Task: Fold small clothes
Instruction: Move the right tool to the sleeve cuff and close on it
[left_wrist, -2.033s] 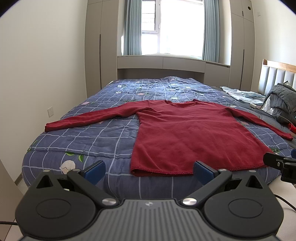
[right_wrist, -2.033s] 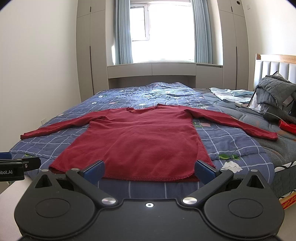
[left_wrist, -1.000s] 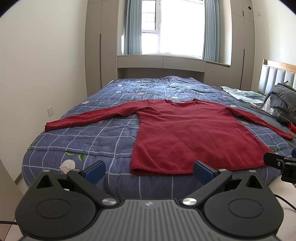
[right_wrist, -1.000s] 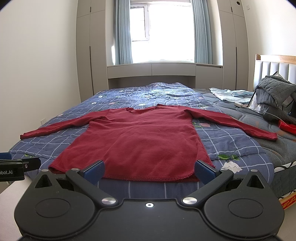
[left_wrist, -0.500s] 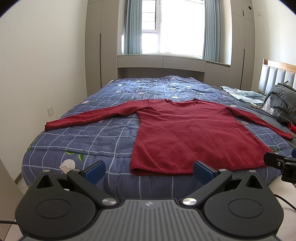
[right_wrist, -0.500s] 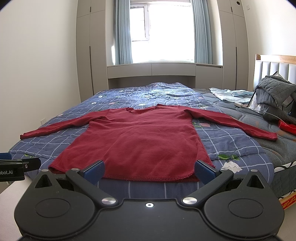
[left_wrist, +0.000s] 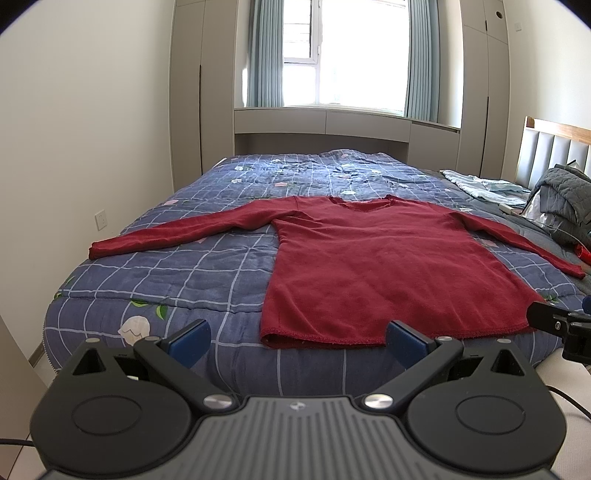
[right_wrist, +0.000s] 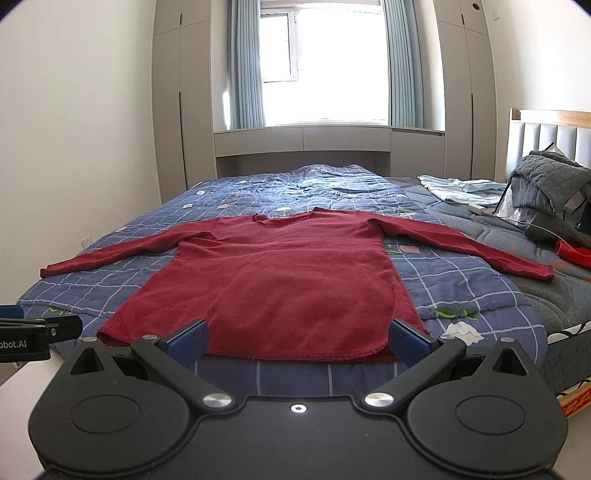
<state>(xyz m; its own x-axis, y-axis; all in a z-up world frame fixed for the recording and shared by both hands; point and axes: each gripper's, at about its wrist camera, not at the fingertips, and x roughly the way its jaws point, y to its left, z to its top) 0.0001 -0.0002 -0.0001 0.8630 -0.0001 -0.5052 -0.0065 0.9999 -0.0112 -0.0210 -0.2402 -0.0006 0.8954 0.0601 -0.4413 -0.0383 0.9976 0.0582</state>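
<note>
A dark red long-sleeved top lies flat on the blue checked quilt, sleeves spread to both sides, hem toward me. It also shows in the right wrist view. My left gripper is open and empty, held off the foot of the bed in front of the hem's left part. My right gripper is open and empty, in front of the hem's middle. Part of the right gripper shows at the right edge of the left wrist view.
A grey padded jacket and a light blue garment lie at the right by the headboard. A small red item lies near them. Wardrobes and a window stand behind the bed.
</note>
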